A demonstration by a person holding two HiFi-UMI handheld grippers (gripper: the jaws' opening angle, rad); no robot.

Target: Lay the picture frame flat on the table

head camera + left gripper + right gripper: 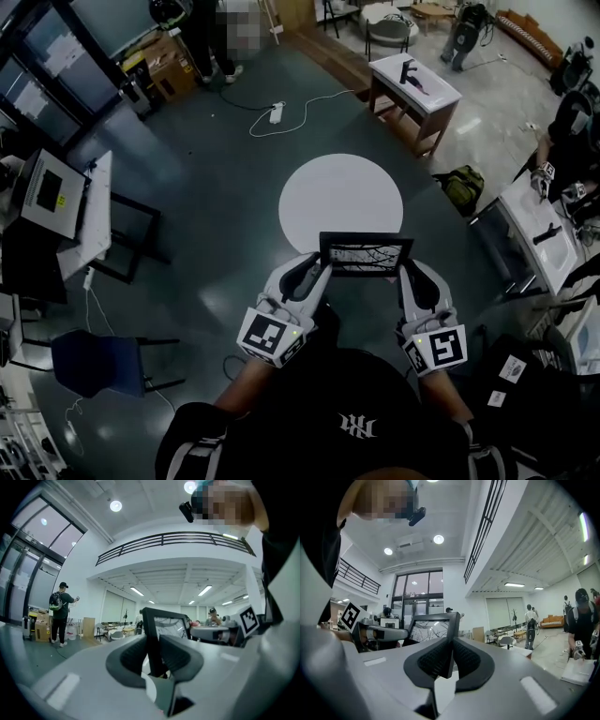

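The left gripper [314, 269] is clenched on the left edge of the frame [366, 255]. In the left gripper view its two dark pads press on either side of the black border, with the frame's upper part standing up beyond the fingertips. The right gripper [409, 272] grasps the opposite, right edge in the same way. In the right gripper view its jaws meet on the thin border and the pictured side shows to the left of them.

The frame spans the gap between the two grippers, which are level with each other and point away from the person. It is black and wider than it is tall, with a pale picture of dark branching lines. The pictured side faces back toward the person and can be seen from above in the head view, and in both gripper views the frame stands roughly upright.

Just beyond the fingertips is a round white surface [341, 199]. In the head view the frame overlaps its near rim, but I cannot tell whether the lower edge touches it.

Farther beyond the grippers, past the round surface, stands a white desk [417, 89] on the dark floor [206, 225]. A blue chair [98, 364] is well off to the left of the left gripper. Another person [60, 612] stands far off in the left gripper view.
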